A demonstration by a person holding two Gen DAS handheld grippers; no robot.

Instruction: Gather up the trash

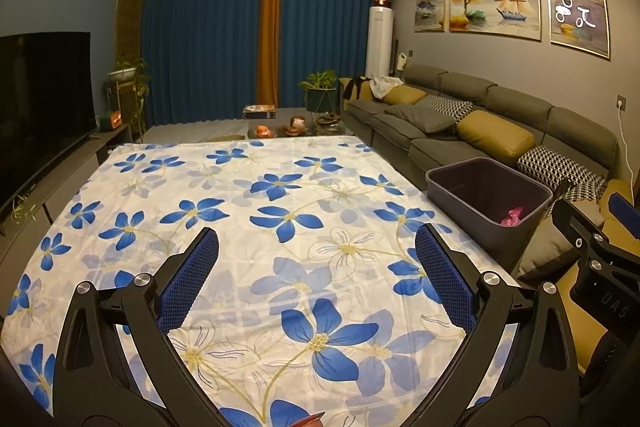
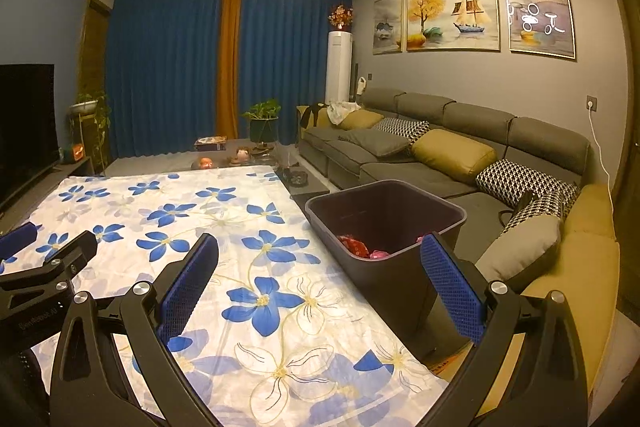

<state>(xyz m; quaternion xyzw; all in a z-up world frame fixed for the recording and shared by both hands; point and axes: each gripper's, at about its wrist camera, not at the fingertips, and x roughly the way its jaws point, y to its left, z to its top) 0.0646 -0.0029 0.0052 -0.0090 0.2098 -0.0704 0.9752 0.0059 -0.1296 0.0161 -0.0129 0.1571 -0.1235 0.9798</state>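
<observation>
Both grippers spread wide, nothing between the blue pads.

Left gripper [image 1: 316, 259] and right gripper [image 2: 320, 263] hang over the white table cloth printed with blue flowers [image 1: 248, 195]. Dark grey rectangular plastic bin [image 2: 384, 203] stands at the cloth's right edge, beside the grey sectional sofa [image 2: 460, 131]. Pink and red crumpled trash [image 2: 360, 247] lies inside the bin. Small red item [image 1: 310, 419] shows at the left view's bottom edge, unidentifiable.

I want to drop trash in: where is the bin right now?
The bin stands off the right edge of the floral cloth, between it and the sofa, just ahead of the right claw.
</observation>
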